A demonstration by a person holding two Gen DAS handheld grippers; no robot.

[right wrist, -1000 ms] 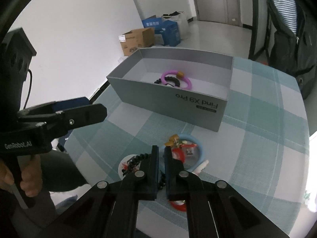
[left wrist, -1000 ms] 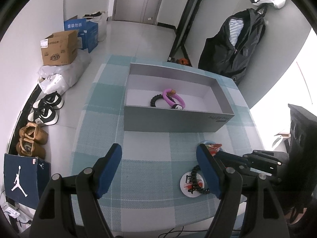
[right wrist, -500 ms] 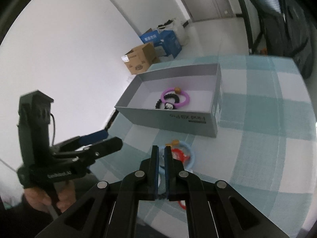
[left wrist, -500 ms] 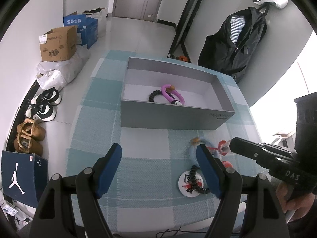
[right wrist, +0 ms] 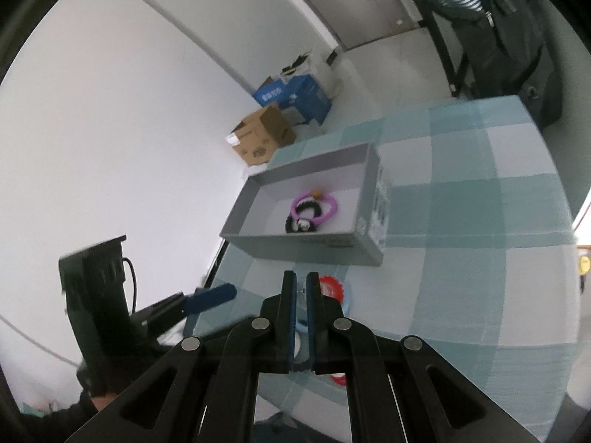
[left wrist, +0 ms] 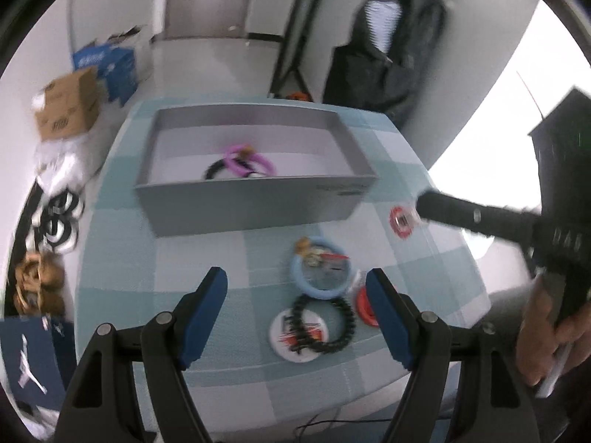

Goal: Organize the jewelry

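Note:
A grey open box point(left wrist: 255, 203) point(right wrist: 306, 245) stands on the checked tablecloth and holds a purple ring point(left wrist: 255, 158) point(right wrist: 330, 205) and a black beaded bracelet point(left wrist: 212, 170). Nearer lie a light blue ring point(left wrist: 319, 288), a black bracelet point(left wrist: 332, 326) on a white disc point(left wrist: 282, 336), and a red ring point(left wrist: 364, 306). My left gripper point(left wrist: 295, 277) hovers open above them, touching nothing; one blue finger point(right wrist: 212, 297) shows in the right wrist view. My right gripper point(right wrist: 301, 280) point(left wrist: 424, 201) is shut, with a red round charm point(left wrist: 402, 221) point(right wrist: 330, 289) hanging at its tips near the box's front right corner.
The table's near edge point(left wrist: 295, 417) runs just below my left fingers. On the floor to the left are cardboard boxes point(left wrist: 68, 109), shoes point(left wrist: 59, 217) and a blue bag point(left wrist: 29, 358). A dark jacket point(left wrist: 388, 62) hangs behind the table. A hand point(left wrist: 546, 336) grips the right tool.
My right gripper, still shut, rose off the pile and moved toward the box's front right corner with the red charm. My left gripper shifted sideways, so the blue ring and black bracelet now show between its fingers.

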